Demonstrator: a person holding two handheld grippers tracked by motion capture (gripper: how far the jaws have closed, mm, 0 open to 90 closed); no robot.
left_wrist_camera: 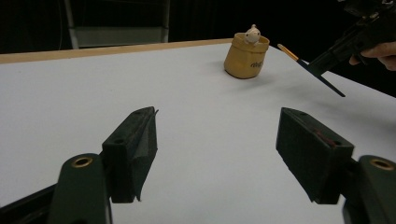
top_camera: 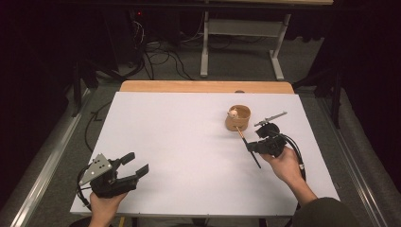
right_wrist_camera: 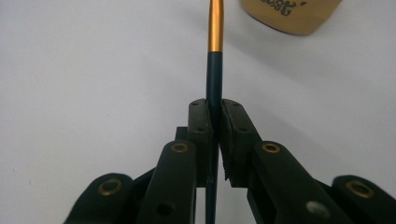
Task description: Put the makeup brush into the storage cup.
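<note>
A thin dark pen [top_camera: 257, 161] with a gold front part [right_wrist_camera: 215, 28] is clamped between the jaws of my right gripper [top_camera: 250, 147], which is shut on it at the table's right. The pen's gold end points at a tan cup [top_camera: 238, 118] just beyond it, with a small pale figure [top_camera: 232, 113] inside. In the right gripper view the pen [right_wrist_camera: 214, 84] runs straight up from the right gripper [right_wrist_camera: 215, 116] toward the cup [right_wrist_camera: 289, 14]. My left gripper [top_camera: 134, 163] rests at the near left, open and holding nothing. Its fingers [left_wrist_camera: 135, 140] stand wide apart, facing the cup [left_wrist_camera: 246, 58].
A white sheet [top_camera: 189, 142] covers the table, with a wooden strip [top_camera: 203, 86] along the far edge. Beyond it are a table frame [top_camera: 236, 42] and cables [top_camera: 161, 61] on the floor. The right hand [left_wrist_camera: 380, 51] and the pen [left_wrist_camera: 322, 80] appear in the left gripper view.
</note>
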